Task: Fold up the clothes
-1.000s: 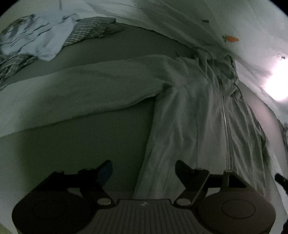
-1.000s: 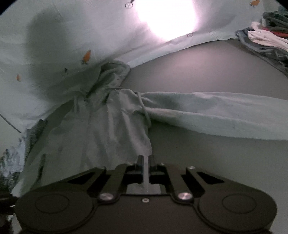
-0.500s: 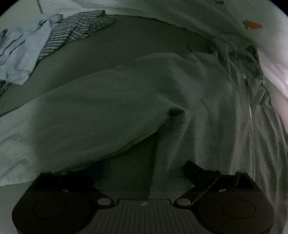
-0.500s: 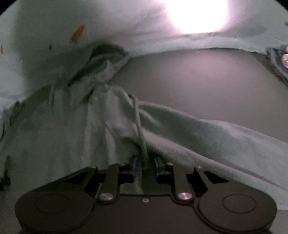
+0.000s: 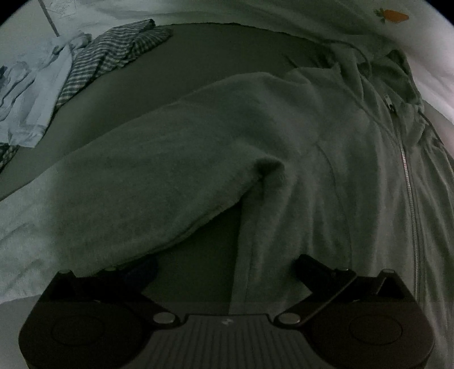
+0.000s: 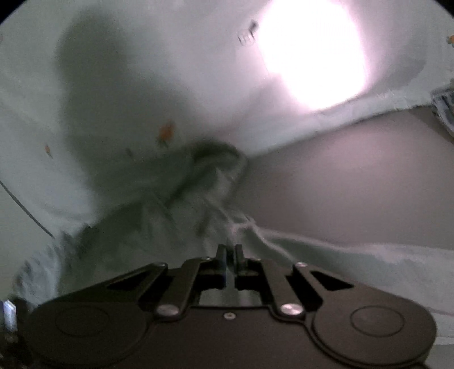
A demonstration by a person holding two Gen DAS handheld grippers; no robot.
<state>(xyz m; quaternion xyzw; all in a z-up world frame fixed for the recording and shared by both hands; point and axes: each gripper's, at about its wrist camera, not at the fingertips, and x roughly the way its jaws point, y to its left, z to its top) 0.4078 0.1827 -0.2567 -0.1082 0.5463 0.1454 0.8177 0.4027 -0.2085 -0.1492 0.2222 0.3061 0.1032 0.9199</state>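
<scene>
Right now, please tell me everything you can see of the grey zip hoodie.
The hoodie is pale grey-green and looks like soft fleece. It lies front up on the dark surface, zipper closed, hood and drawstrings bunched toward the white sheet. One sleeve stretches sideways, flat. The left gripper hovers open over the side edge below the armpit. The right gripper is shut on a fold of it, pulling the cloth up.
</scene>
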